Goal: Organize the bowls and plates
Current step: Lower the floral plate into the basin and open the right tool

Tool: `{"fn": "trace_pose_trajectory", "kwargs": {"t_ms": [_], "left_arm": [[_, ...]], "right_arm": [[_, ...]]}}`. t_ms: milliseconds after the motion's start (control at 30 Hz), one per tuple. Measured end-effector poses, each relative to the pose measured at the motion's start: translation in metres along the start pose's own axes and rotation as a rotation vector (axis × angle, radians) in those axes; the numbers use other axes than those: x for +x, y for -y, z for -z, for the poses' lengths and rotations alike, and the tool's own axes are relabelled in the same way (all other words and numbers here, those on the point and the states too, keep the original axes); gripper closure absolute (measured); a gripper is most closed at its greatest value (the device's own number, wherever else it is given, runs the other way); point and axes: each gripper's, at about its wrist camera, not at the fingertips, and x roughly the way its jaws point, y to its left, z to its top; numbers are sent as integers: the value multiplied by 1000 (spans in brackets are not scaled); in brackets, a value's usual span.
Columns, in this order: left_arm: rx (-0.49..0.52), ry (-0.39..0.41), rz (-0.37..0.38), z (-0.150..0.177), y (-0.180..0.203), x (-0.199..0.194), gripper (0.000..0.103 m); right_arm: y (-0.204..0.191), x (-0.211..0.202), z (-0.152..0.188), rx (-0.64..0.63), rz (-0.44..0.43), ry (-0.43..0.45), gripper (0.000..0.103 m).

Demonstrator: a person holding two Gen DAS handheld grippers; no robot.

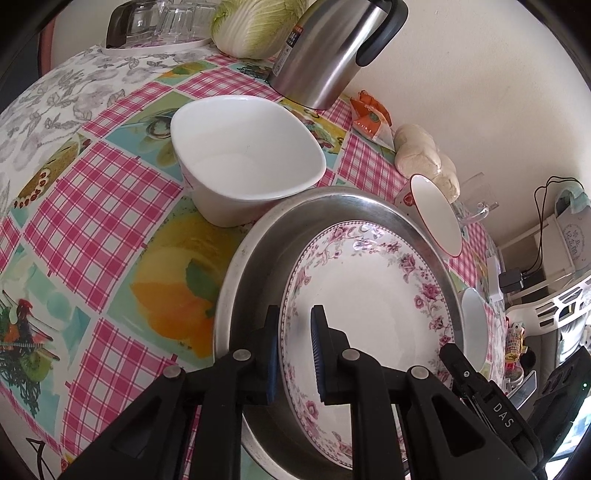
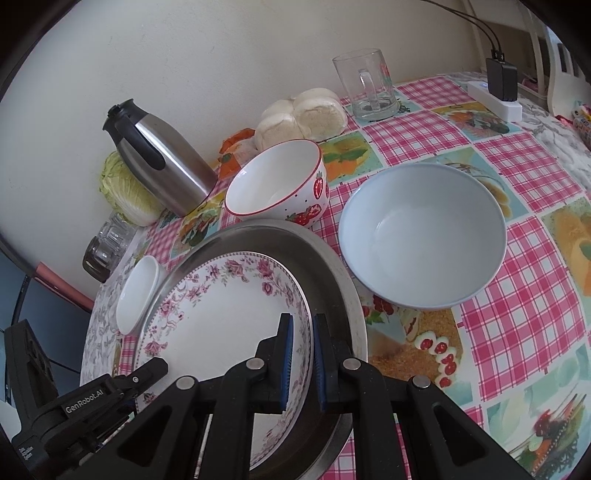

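A white plate with a pink floral rim [image 1: 369,295] [image 2: 221,314] is inside a round metal tray [image 1: 255,251] [image 2: 332,266]; whether it rests on the tray's bottom I cannot tell. My left gripper [image 1: 295,350] is shut on the plate's left rim. On the opposite rim my right gripper [image 2: 303,354] is shut too. Around the tray stand a white squarish bowl [image 1: 243,162] [image 2: 138,291], a strawberry-patterned bowl [image 1: 436,218] [image 2: 280,181] and a pale blue bowl [image 2: 421,236] [image 1: 474,325].
A steel thermos jug [image 2: 162,158] [image 1: 332,51] and a cabbage [image 1: 258,26] stand by the wall, with bagged buns [image 2: 303,114], a glass mug [image 2: 365,88] and a power strip [image 2: 495,96]. Glasses [image 1: 162,22] sit at the far corner. The checked tablecloth [image 1: 92,206] covers the table.
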Motion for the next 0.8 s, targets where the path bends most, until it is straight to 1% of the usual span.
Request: {"fn": "trace_pose_trajectory", "kwargs": {"t_ms": [67, 100, 233, 400, 467, 500, 533, 600, 767, 800], "left_arm": [[-1, -2, -2, -1, 0, 1, 88], [0, -1, -4, 0, 0, 1, 86], [23, -1, -29, 0, 3, 3, 86], [31, 1, -39, -3, 5, 6, 84], [39, 8, -51, -3, 6, 6, 82], [45, 15, -57, -3, 7, 5, 78], [48, 18, -48, -3, 7, 5, 74], [52, 20, -39, -3, 8, 5, 71], [64, 21, -49, -3, 9, 6, 70], [63, 20, -48, -3, 10, 6, 70]], "right_arm": [[-3, 0, 0, -24, 19, -2, 91], [-4, 0, 1, -36, 28, -2, 91], [-4, 1, 1, -51, 39, 0, 91], [-7, 1, 1, -77, 58, -1, 91], [-7, 1, 1, -87, 63, -1, 90], [-8, 2, 1, -88, 61, -3, 89], [-8, 1, 1, -90, 58, -3, 88], [-8, 1, 0, -95, 57, -3, 87], [-10, -4, 0, -106, 68, 18, 87], [-9, -5, 0, -106, 72, 22, 86]]}}
